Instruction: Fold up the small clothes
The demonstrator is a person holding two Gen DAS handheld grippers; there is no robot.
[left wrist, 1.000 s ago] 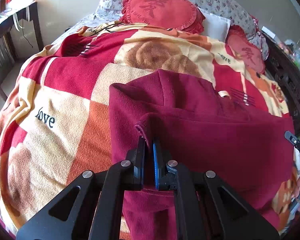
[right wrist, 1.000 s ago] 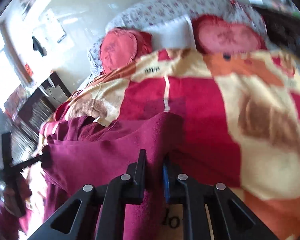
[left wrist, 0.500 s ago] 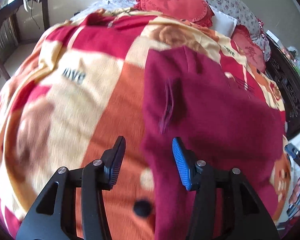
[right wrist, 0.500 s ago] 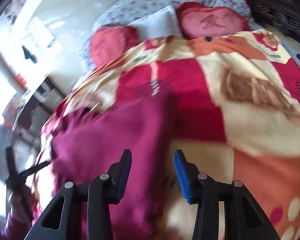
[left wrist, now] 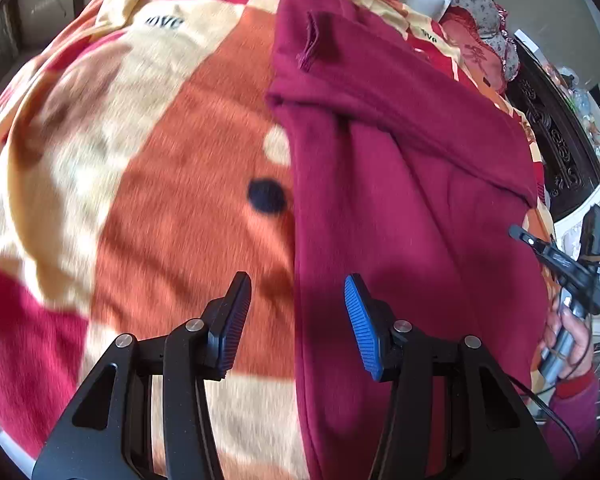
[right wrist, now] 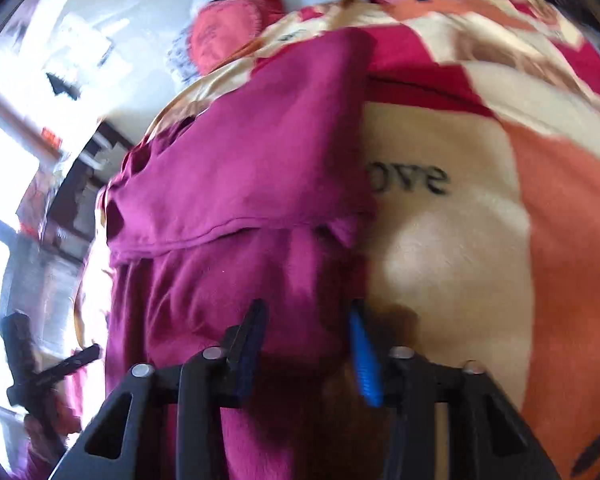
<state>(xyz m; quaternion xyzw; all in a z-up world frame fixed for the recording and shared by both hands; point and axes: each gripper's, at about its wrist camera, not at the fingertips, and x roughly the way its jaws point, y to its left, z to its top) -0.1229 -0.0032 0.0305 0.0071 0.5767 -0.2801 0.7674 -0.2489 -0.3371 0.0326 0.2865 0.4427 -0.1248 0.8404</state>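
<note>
Sweater lay on the blanket. Left gripper hung spread over one edge, empty. Right gripper had just been closing around the other edge, no pinch yet. I'd grab both evenly first.

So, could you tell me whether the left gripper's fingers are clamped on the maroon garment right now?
No, the left gripper stands open, its fingers apart above the left edge of the maroon garment and pressing on nothing.
</note>
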